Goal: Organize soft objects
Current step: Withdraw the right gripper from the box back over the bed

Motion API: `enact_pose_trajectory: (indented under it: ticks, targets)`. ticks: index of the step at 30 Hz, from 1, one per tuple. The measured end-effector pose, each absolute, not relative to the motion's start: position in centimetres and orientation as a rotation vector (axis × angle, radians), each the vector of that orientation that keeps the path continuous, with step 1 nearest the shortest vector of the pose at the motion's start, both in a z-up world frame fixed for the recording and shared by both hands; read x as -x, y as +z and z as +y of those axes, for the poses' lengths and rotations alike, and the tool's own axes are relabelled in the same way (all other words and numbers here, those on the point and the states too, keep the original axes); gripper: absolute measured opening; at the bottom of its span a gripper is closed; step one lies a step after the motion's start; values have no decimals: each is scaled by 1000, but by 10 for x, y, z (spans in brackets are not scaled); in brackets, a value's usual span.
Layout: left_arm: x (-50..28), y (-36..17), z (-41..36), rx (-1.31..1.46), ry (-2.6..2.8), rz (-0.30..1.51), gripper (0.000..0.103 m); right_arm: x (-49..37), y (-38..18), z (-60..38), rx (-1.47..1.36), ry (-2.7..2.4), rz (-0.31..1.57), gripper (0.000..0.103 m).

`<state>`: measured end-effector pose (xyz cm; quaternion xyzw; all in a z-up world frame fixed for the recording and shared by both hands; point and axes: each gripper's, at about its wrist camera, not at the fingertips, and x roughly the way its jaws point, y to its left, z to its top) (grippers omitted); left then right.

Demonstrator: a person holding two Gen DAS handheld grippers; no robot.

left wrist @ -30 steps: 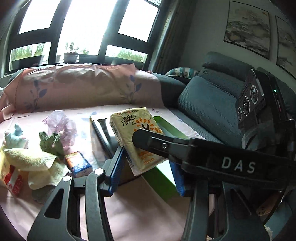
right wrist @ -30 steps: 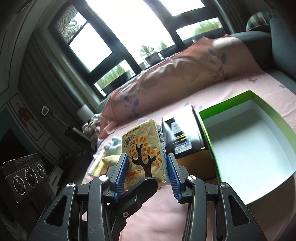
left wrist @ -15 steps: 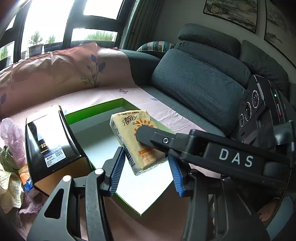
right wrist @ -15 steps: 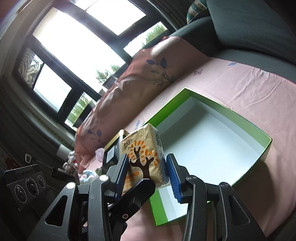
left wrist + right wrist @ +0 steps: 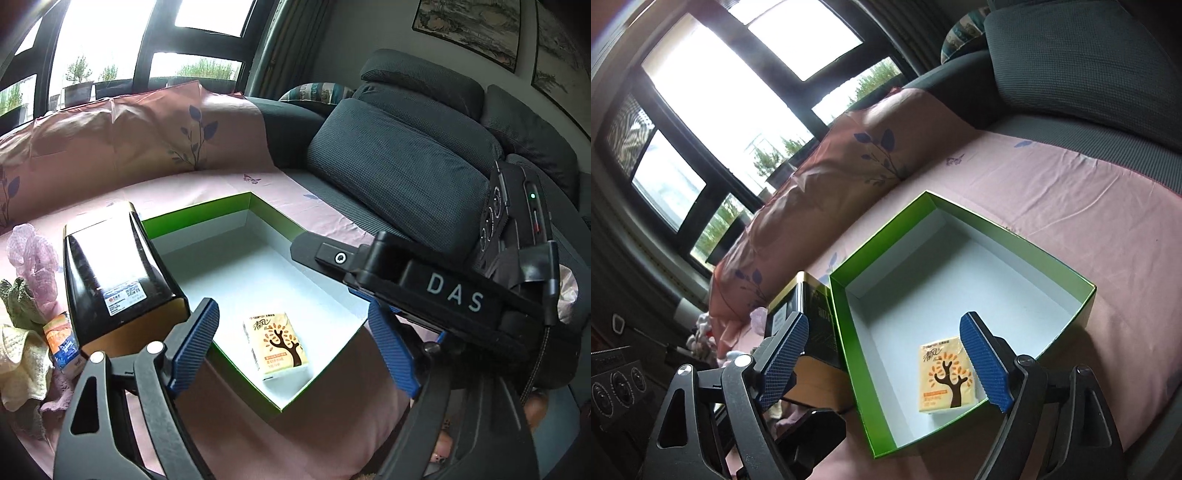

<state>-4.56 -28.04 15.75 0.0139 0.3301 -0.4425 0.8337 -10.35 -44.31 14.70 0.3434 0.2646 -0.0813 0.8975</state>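
Note:
A yellow tissue pack [image 5: 275, 345] [image 5: 945, 380] with a brown tree print lies flat on the white floor of the green box [image 5: 195, 216] [image 5: 886, 236], near its front corner. My left gripper [image 5: 291, 308] hovers above the pack. Its jaws are opening, and the blue pads stand well apart with nothing between them. My right gripper [image 5: 884, 321] is also over the box's near end with its jaws opening. The pack is below its right pad, untouched. The right gripper's black housing [image 5: 454, 295] crosses the left wrist view on the right.
A black and gold box [image 5: 114, 266] [image 5: 809, 325] stands against the green box's left side. Beyond it lie a purple mesh bundle [image 5: 33, 251], a green soft toy [image 5: 22, 302], a small orange pack [image 5: 62, 343] and a yellow towel [image 5: 18, 362]. Grey sofa cushions [image 5: 399, 177] rise to the right.
Both grippers held the tissue pack together and carried it right, over the green box. Both jaws have since spread and the pack has dropped onto the box floor.

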Motion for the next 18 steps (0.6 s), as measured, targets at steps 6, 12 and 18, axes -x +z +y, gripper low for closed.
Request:
enact_pose_trajectory:
  ticks: [6,12,18]
  targets:
    - [51,167,-241,7,-880,667,98,109,163,-430,-648,-185,526,87]
    - [54,168,-192,51,-788,658,98,109,175,-413,-575,-196,510,102]
    - [51,162,-145,62,-657,667,99,106,185,-391,-511,-178,516,102]
